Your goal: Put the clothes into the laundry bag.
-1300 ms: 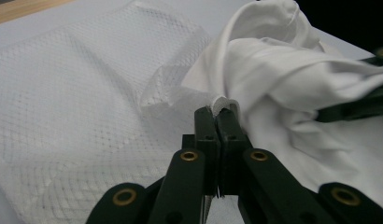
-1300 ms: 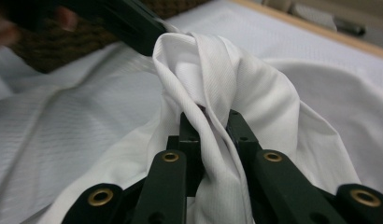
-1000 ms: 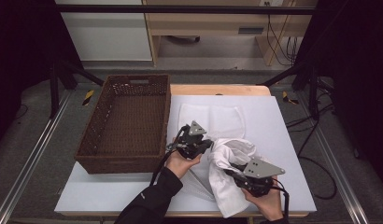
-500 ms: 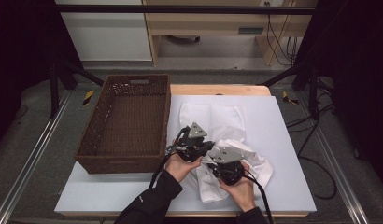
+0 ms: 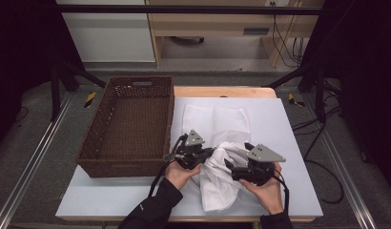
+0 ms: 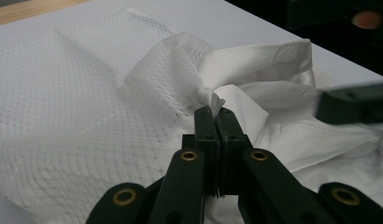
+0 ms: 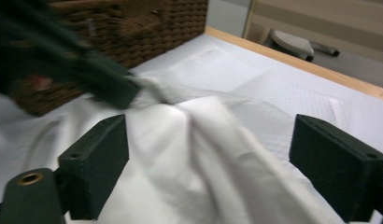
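Observation:
A white garment (image 5: 217, 183) lies bunched on the white table top (image 5: 289, 138), and its flat mesh part (image 5: 215, 121) is spread farther back. My left gripper (image 5: 209, 153) is shut on a pinch of the cloth. In the left gripper view the jaws (image 6: 213, 114) meet on a raised fold of the garment (image 6: 255, 65). To its right, my right gripper (image 5: 231, 168) has just been opening its jaws. They stand wide in the right gripper view (image 7: 213, 158), with cloth (image 7: 203, 140) lying between the pads (image 7: 98, 156) but not pressed by them.
A brown wicker basket (image 5: 129, 164) stands on the left of the table, close beside the left hand, and shows at the back in the right gripper view (image 7: 147, 28). The table's near edge (image 5: 184, 217) runs just below both hands. A wooden edge (image 5: 222, 91) runs along the back.
The right gripper first swung in to the left gripper, carrying cloth over. It has now drawn back to the right with its jaws opened and the cloth let go. The left gripper has stayed put.

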Demonstrator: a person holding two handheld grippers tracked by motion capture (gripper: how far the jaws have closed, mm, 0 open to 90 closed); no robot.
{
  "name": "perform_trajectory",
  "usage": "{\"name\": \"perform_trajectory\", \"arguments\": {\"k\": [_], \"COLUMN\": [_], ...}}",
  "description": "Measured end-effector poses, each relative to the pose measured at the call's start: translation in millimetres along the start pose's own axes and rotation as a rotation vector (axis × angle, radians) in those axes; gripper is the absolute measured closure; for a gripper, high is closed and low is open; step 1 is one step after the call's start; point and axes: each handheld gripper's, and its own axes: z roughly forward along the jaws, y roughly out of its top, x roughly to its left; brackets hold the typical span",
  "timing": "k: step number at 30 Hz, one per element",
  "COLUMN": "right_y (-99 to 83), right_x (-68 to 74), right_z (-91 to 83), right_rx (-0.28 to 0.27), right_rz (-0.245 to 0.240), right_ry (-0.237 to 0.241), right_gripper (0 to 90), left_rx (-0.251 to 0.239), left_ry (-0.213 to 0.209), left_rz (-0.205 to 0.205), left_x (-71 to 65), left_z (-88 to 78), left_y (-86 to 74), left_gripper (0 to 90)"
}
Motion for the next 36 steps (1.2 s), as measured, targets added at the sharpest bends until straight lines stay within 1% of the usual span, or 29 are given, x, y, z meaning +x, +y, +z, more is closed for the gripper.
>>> {"name": "perform_trajectory", "arguments": {"k": [2,3,5,6,7,8,9,10,11,12,13,16,17,18,20,22,25,26,27,28,29,30,31,32,33,34,35,36], "right_y": [-0.4,-1.7,-5.6,-7.5,-9.1,-10.3,-10.6,-10.1,-8.8,-7.1,-6.5,-5.7,-5.4,-4.6,-2.8,-2.2,-7.1,-10.6,-14.2,-17.5,-20.3,-22.1,-22.4,-22.4,-21.9,-20.5,-19.2,-17.8], "right_x": [-8.9,-11.7,-12.0,-10.5,-8.7,-6.9,-5.3,-3.7,-1.5,2.6,5.8,23.5,29.9,35.1,41.4,43.6,43.6,41.7,38.5,34.9,31.8,28.9,28.2,26.8,25.7,22.6,20.8,17.7], "right_z": [10.2,17.0,30.7,36.7,40.4,42.3,40.8,36.6,30.9,22.2,17.1,3.1,1.8,2.9,12.4,27.5,49.5,54.4,57.7,59.2,59.6,59.0,57.3,53.5,49.9,41.3,34.7,24.4], "right_rx": [0.032,0.052,0.104,0.130,0.157,0.166,0.168,0.162,0.146,0.124,0.105,0.062,0.057,0.061,0.074,0.093,0.128,0.129,0.122,0.113,0.100,0.089,0.083,0.061,0.052,0.033,0.023,0.003], "right_rz": [0.027,0.029,0.019,0.004,-0.006,-0.004,-0.006,-0.004,-0.012,-0.031,-0.050,-0.115,-0.132,-0.138,-0.141,-0.104,-0.055,-0.040,-0.019,0.012,0.049,0.072,0.080,0.065,0.065,0.076,0.086,0.084], "right_ry": [0.002,0.006,0.036,0.048,0.081,0.098,0.113,0.130,0.137,0.151,0.162,0.227,0.236,0.231,0.223,0.207,0.137,0.101,0.070,0.054,0.054,0.066,0.074,0.084,0.092,0.120,0.126,0.129], "right_gripper": [17.5,23.0,35.0,48.7,61.2,71.3,86.3,88.0,88.6,88.8,88.9,88.7,88.6,88.6,88.5,88.5,88.4,88.4,88.2,87.9,87.1,84.3,81.3,75.3,72.1,67.7,65.5,63.1], "left_rx": [0.001,0.000,0.001,0.001,0.002,0.003,0.005,0.003,-0.003,-0.008,-0.014,-0.028,-0.029,-0.025,-0.021,-0.020,-0.011,-0.007,-0.007,-0.011,-0.016,-0.019,-0.018,-0.018,-0.017,-0.014,-0.013,-0.010], "left_ry": [-0.002,-0.003,-0.002,0.000,0.001,0.004,0.003,0.003,0.002,0.000,0.001,0.006,0.004,0.008,0.007,0.010,0.014,0.014,0.010,0.005,-0.004,-0.007,-0.011,-0.007,-0.001,0.002,0.007,0.010], "left_rz": [0.003,0.003,0.003,0.004,0.004,0.004,0.003,0.002,-0.001,-0.003,-0.003,0.003,0.006,0.020,0.045,0.066,0.077,0.072,0.058,0.043,0.025,0.016,0.012,0.013,0.015,0.018,0.021,0.022], "left_x": [0.6,0.7,0.8,0.8,1.0,1.2,1.6,2.0,2.7,3.0,3.1,0.0,-2.3,-5.4,-13.2,-20.4,-23.9,-22.3,-19.3,-16.0,-11.6,-9.5,-6.8,-6.0,-5.5,-5.2,-4.9,-4.6], "left_z": [0.2,0.4,0.8,0.8,0.8,0.6,0.3,-0.4,-2.3,-3.8,-6.1,-12.8,-14.5,-15.9,-17.2,-17.2,-14.7,-13.4,-12.5,-12.0,-12.1,-12.1,-12.2,-12.2,-12.0,-11.5,-10.9,-9.6], "left_y": [-0.2,-0.2,0.0,0.1,0.3,0.4,0.7,1.5,3.4,4.9,7.4,17.0,20.3,23.5,28.3,30.6,27.4,24.0,20.0,16.0,11.3,8.6,4.6,2.4,-0.9,-2.5,-4.7,-6.7], "left_gripper": [89.0,89.0,89.1,89.1,89.0,89.0,89.1,89.1,89.1,89.1,89.1,89.1,89.1,89.1,89.1,89.1,89.1,89.1,89.1,89.1,89.1,89.1,89.1,89.1,89.1,89.0,89.0,89.0]}}
